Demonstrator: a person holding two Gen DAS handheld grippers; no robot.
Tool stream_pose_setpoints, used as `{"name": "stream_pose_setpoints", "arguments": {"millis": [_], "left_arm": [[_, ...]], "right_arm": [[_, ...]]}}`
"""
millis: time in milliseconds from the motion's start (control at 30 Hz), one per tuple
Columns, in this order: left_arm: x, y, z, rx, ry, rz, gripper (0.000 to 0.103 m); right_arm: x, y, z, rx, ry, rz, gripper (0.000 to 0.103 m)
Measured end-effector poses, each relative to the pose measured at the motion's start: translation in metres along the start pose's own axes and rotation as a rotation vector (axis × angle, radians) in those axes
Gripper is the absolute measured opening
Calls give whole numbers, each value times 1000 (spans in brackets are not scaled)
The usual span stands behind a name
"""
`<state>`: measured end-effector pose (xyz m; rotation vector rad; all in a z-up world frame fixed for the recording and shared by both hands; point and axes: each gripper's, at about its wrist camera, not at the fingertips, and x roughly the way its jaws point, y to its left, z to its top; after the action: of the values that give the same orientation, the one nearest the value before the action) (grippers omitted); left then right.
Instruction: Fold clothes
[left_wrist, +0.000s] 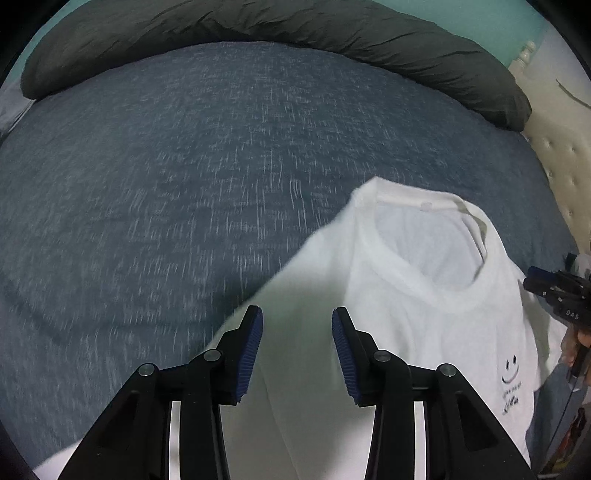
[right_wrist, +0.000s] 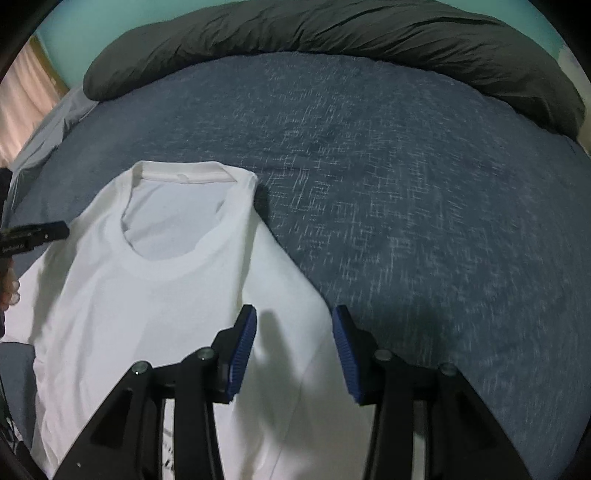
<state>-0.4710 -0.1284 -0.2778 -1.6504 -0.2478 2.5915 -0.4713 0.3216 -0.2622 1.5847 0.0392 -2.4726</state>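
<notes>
Nearest, the left tool (left_wrist: 297, 321) and right tool (right_wrist: 293, 319) hover with jaws wide apart, holding nothing. The white T-shirt (right_wrist: 155, 295) lies front-up on the bed (right_wrist: 406, 184), collar far. Soft, light cotton; pinch shoulder seams.

**Hidden, cut off or blurred**

The shirt (left_wrist: 424, 325) runs off the bottom edge in both views, so its hem and lower body cannot be seen. Its small print (left_wrist: 511, 384) beneath the smiley is too small to read. In the right wrist view, the gripper's arms hide part of the shirt (right_wrist: 147, 314). The bedspread (left_wrist: 166, 184) is smeared by motion blur near the edges. The far gripper (left_wrist: 557, 291) is cut by the frame.
</notes>
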Motion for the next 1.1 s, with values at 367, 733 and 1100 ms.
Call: {"name": "stream_pose_setpoints", "arguments": {"millis": [367, 733, 1100], "left_arm": [[29, 0, 21, 24, -19, -36, 45], [12, -18, 16, 102, -70, 12, 5], [-38, -20, 48, 111, -171, 106, 4]], "right_arm": [[22, 3, 13, -29, -20, 53, 40], [17, 8, 16, -57, -96, 48, 4], [-34, -5, 53, -32, -243, -46, 4]]}}
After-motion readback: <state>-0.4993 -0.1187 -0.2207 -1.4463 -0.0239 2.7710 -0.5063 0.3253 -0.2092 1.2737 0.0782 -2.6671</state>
